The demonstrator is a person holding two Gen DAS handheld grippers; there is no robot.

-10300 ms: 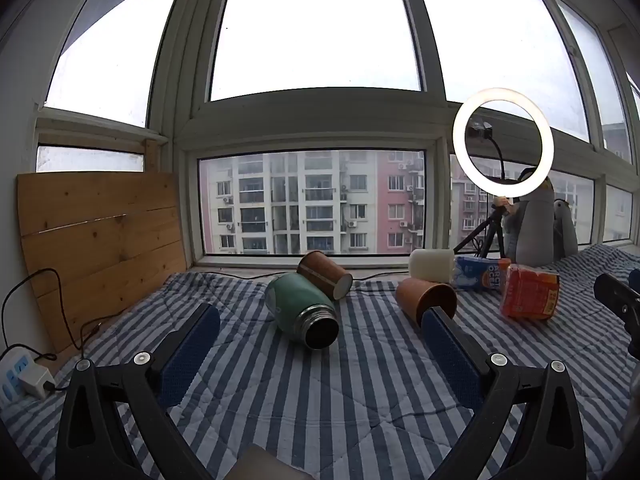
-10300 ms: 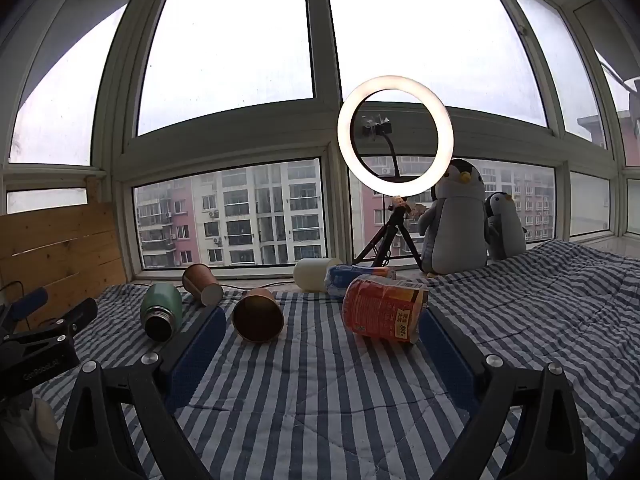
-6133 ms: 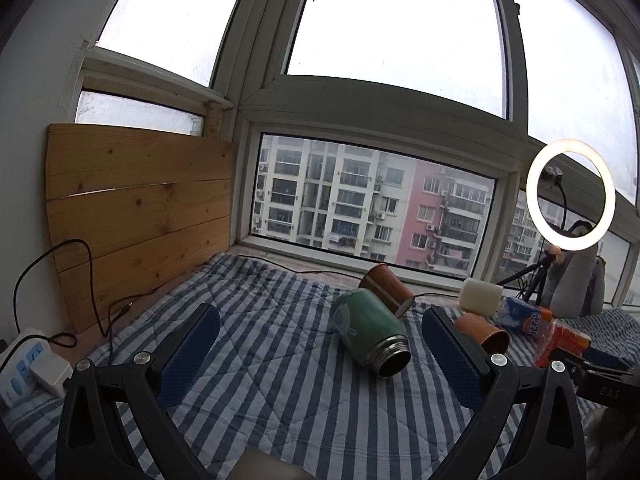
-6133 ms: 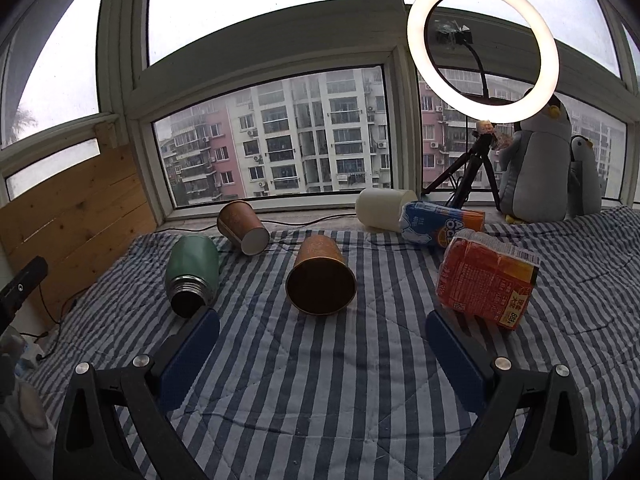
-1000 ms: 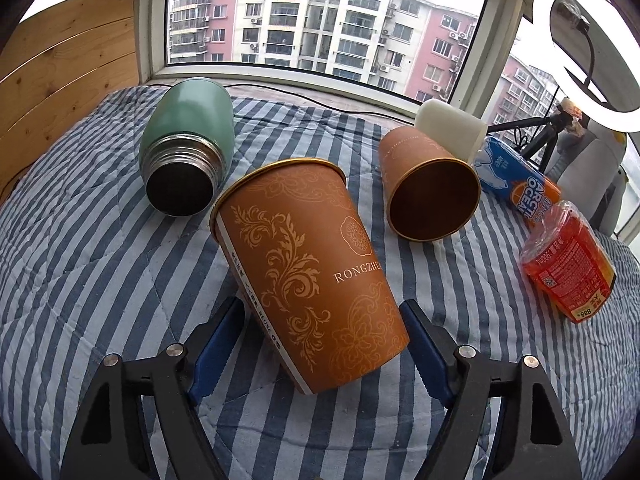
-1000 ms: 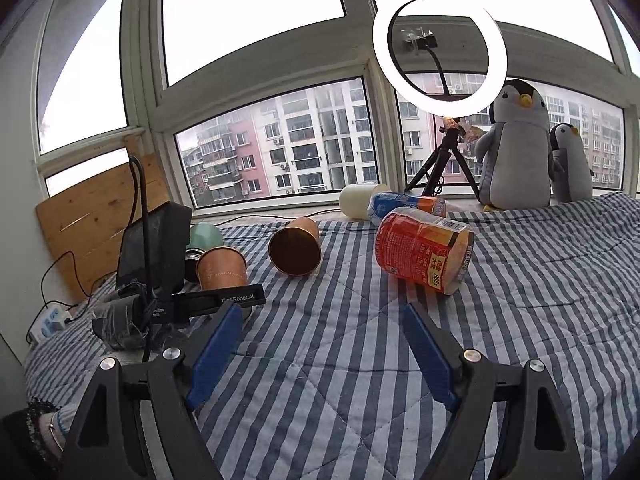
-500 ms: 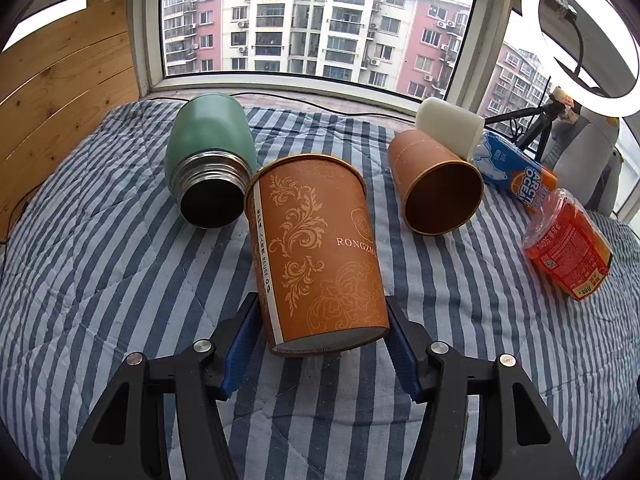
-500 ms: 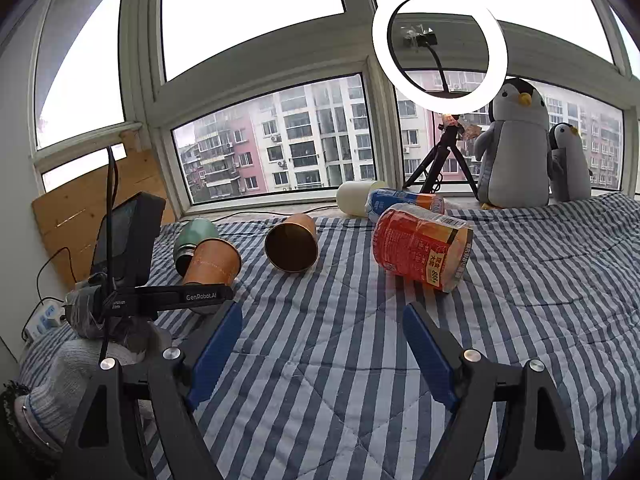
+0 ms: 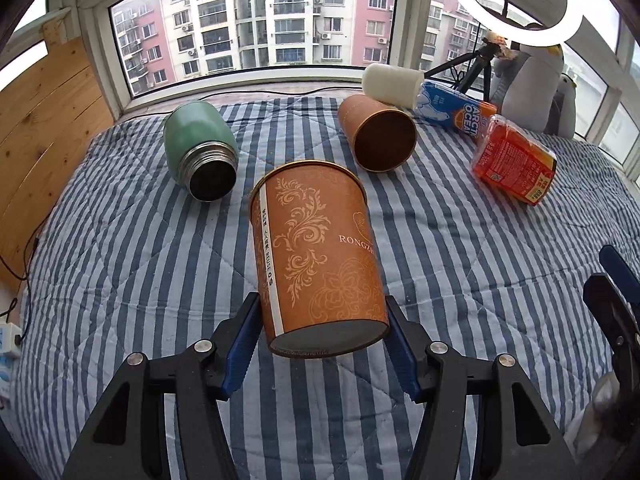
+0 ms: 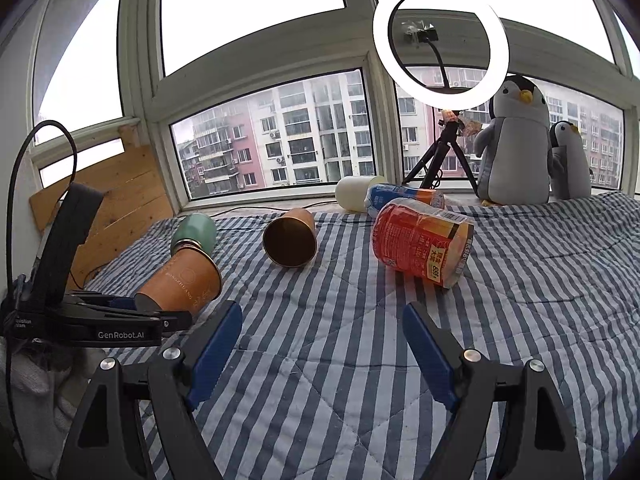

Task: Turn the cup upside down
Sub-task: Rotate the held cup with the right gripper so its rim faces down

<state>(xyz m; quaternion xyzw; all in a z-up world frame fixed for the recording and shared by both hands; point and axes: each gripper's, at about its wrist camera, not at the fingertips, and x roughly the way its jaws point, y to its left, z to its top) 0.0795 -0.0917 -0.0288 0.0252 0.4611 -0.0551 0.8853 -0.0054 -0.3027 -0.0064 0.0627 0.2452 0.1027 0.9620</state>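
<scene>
My left gripper (image 9: 324, 340) is shut on an orange patterned paper cup (image 9: 316, 252) near its base. The cup is lifted above the striped quilt and tilted, its rim pointing away from me and its base toward the camera. In the right wrist view the same cup (image 10: 182, 278) is at the left, held by the left gripper (image 10: 132, 312), rim up and to the right. My right gripper (image 10: 322, 332) is open and empty above the quilt.
A second orange cup (image 9: 378, 136) lies on its side with its mouth toward me. A green flask (image 9: 200, 148) lies at the left. A red can (image 9: 514, 160), a blue packet (image 9: 452, 110) and a white cup (image 9: 392, 82) lie near the window. Ring light (image 10: 440, 44) and penguin toys (image 10: 512, 144) stand at the right.
The left gripper has tilted the cup further, so its base now faces the camera and its rim points away. The right gripper has barely moved.
</scene>
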